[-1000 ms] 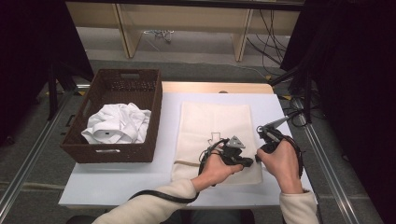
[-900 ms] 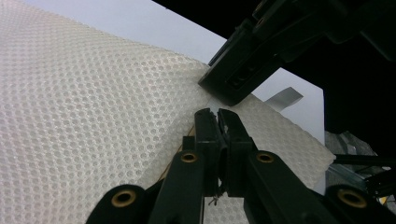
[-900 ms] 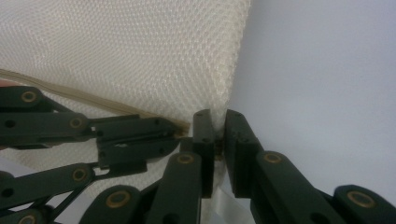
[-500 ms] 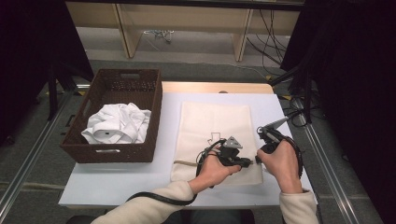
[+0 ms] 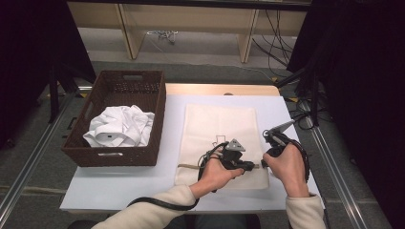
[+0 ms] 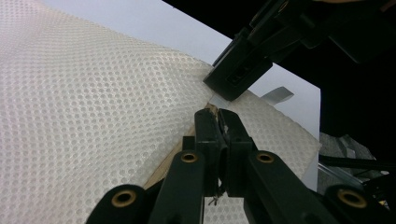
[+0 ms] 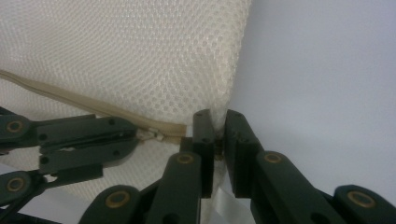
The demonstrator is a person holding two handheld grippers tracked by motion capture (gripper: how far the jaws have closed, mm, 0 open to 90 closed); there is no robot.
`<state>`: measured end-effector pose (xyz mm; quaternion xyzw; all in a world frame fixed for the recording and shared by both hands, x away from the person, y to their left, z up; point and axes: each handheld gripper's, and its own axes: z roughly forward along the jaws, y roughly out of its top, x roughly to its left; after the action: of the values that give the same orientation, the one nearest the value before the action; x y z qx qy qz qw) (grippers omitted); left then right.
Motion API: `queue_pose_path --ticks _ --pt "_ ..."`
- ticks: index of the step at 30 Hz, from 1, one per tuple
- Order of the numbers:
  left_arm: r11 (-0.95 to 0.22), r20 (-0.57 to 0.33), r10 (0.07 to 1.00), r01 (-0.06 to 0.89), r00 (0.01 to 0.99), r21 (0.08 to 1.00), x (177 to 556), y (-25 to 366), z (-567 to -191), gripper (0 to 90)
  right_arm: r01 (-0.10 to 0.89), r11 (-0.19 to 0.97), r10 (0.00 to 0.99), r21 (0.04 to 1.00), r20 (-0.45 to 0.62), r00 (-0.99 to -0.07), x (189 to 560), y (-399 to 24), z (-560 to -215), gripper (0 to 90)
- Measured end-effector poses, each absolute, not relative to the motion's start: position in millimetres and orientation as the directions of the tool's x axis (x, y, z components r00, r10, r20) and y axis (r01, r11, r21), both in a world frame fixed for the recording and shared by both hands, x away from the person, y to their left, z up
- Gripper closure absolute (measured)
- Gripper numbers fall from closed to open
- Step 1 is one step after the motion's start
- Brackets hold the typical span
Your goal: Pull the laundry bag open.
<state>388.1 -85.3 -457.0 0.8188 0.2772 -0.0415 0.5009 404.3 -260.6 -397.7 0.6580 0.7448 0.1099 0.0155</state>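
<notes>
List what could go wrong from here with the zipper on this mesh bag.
1. The left gripper is shut on the zipper pull, a small part that could slip out when it is drawn along the zipper.
2. The right gripper pinches only the edge of the mesh bag; the thin mesh may slide free or stretch.
3. If that hold fails, the bag could drag across the table rather than unzip.
</notes>
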Motion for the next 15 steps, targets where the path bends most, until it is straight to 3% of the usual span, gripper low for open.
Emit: queue_pose_path --ticks 8,10,11,15 --pt "-0.344 -0.333 0.425 0.49 0.842 0.801 387.8 -82.3 -455.7 86.7 0.975 0.117 0.983 0.188 0.118 -0.141 404.1 -260.4 -397.5 84.4" --pt "-0.347 -0.339 0.419 0.494 0.842 0.797 388.1 -81.4 -455.6 86.8 0.984 0.066 0.988 0.166 0.125 -0.087 403.2 -256.6 -395.8 84.4" --pt "-0.348 -0.341 0.417 0.494 0.843 0.797 388.2 -81.1 -455.4 86.8 0.977 0.111 0.984 0.184 0.117 -0.134 404.3 -260.4 -397.7 84.4" --pt "-0.347 -0.342 0.42 0.496 0.841 0.796 387.7 -80.7 -454.7 86.7 0.977 0.111 0.984 0.183 0.117 -0.134 404.3 -260.5 -397.9 84.4"
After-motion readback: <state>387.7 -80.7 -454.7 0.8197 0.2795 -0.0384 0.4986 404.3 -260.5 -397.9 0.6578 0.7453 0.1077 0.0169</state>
